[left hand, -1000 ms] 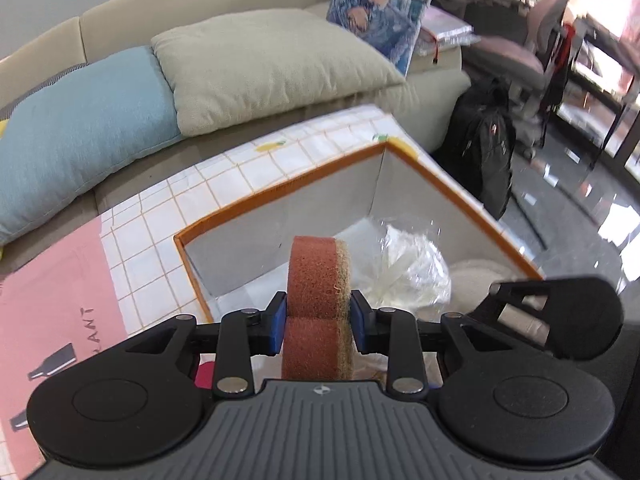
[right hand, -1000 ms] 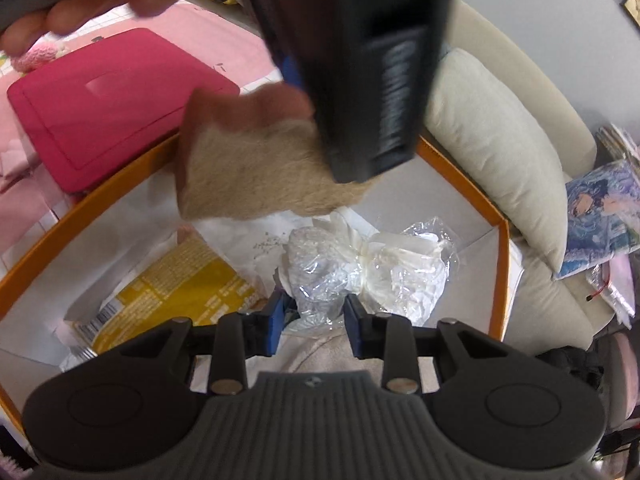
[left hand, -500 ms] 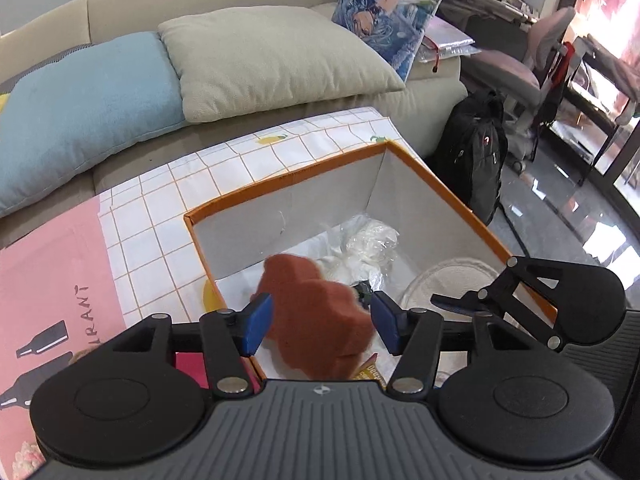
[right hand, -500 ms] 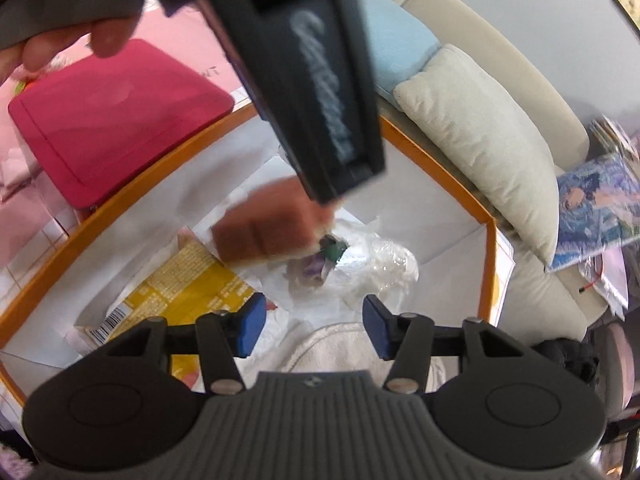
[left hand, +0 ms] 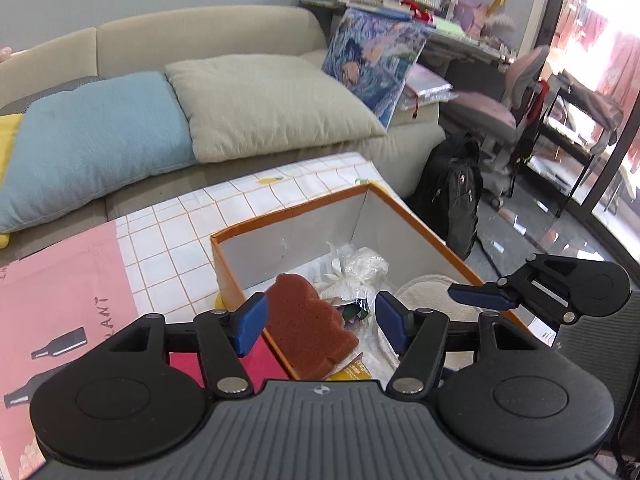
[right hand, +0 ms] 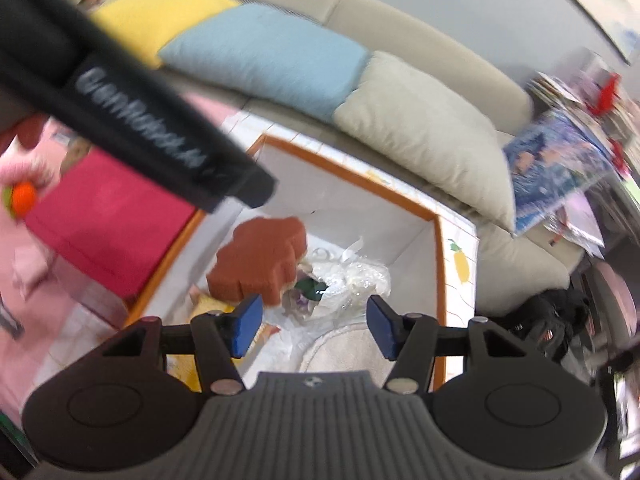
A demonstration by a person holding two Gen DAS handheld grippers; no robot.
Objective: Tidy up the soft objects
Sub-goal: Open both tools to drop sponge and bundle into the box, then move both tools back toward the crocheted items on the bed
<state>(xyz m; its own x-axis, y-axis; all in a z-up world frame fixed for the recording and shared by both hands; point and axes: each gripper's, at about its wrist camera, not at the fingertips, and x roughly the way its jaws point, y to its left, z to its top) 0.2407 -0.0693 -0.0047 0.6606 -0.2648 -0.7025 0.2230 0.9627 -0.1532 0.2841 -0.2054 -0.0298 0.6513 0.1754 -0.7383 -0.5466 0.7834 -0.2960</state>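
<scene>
Left tool [left hand: 318,322] jaws apart, nothing btwn them; they've just been opening. The sponge [left hand: 310,330] lies loose in the box [left hand: 288,222], leaning on the wall at 9 o'clock, prob just where it landed. Right tool [right hand: 314,326] jaws also apart and empty, just been opening too; the plastic bag [right hand: 352,280] sits below them in the box w/ the sponge touching it at 10 o'clock. White round pad [right hand: 340,350] at 6 o'clock in the box, yellow packet [right hand: 208,306] under the sponge. Box is on the checked surface [left hand: 180,240] by the sofa [left hand: 200,36]. Red lid [right hand: 104,220] beside the box at 9 o'clock, off so things can drop in. Judging: both items look deposited, both tools free for next item.
</scene>
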